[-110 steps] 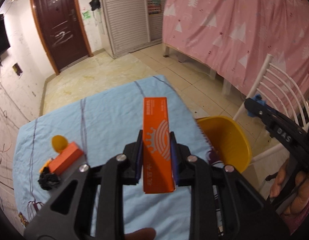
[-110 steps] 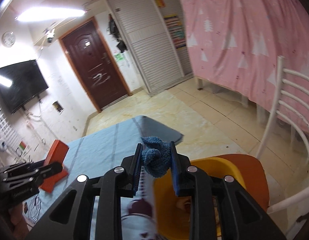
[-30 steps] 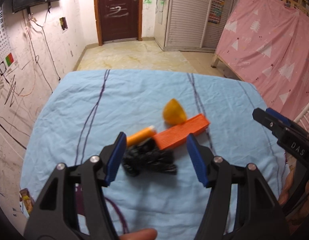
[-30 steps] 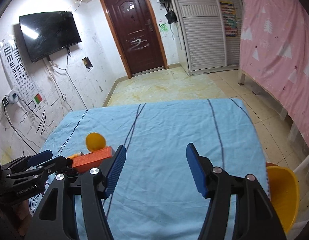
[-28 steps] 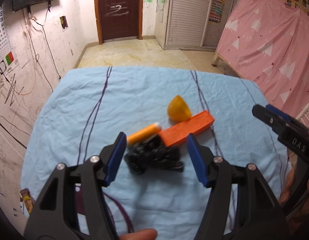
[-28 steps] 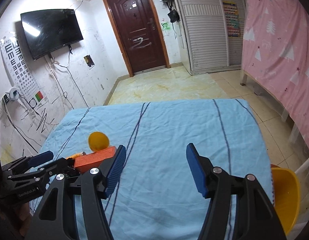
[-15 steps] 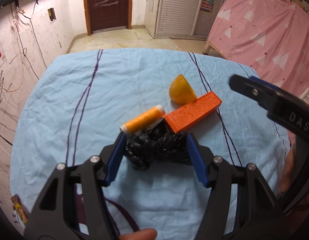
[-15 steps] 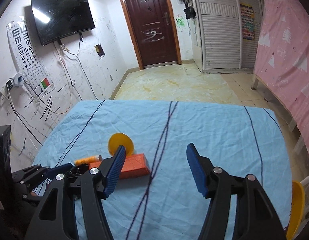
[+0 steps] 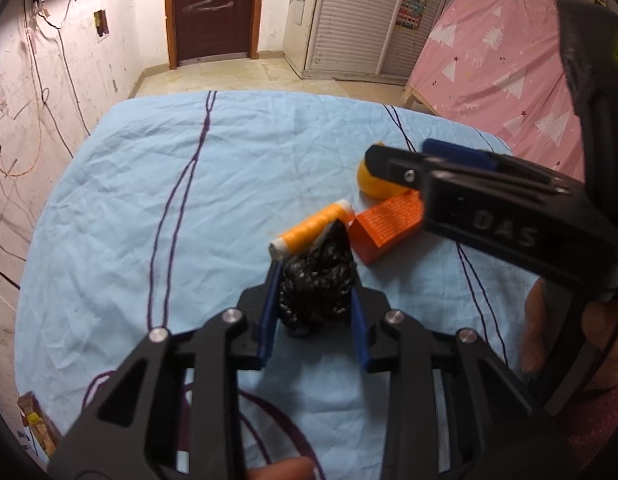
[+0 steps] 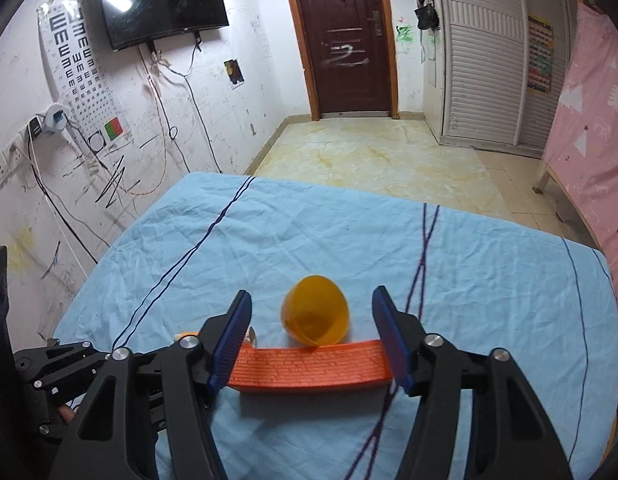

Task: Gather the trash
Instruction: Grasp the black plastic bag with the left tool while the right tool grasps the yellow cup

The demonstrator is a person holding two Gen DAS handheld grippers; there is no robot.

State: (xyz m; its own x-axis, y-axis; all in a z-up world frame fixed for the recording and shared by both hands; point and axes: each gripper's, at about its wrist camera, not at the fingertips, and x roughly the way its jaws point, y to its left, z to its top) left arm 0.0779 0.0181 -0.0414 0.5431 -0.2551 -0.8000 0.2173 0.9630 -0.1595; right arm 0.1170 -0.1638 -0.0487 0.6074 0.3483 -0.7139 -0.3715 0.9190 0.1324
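Observation:
On the blue tablecloth [image 9: 149, 180] lie a black crumpled wad [image 9: 317, 280], an orange thread spool [image 9: 313, 226], an orange box [image 9: 385, 224] and a tipped yellow cup [image 9: 373, 188]. My left gripper [image 9: 315, 280] has its jaws closing on the wad, and both blue pads touch its sides. My right gripper [image 10: 312, 294] hovers over the cup [image 10: 315, 316] and the box [image 10: 309, 368]. Its jaws are closing, with the box lying lengthwise between the pads and no clear contact. In the left wrist view the right gripper [image 9: 389, 160] crosses above the box.
The table's far edge drops to a tiled floor [image 10: 369, 152] before a brown door [image 10: 341, 32]. A scribbled wall with cables [image 10: 109, 140] runs along the left. A pink curtain [image 9: 509, 80] hangs at the right. A person's hand [image 9: 537, 328] holds the right gripper.
The left gripper came down and forward onto the black wad and its jaws narrowed around it. The right gripper swung left across the table to the cup and box, jaws narrowing.

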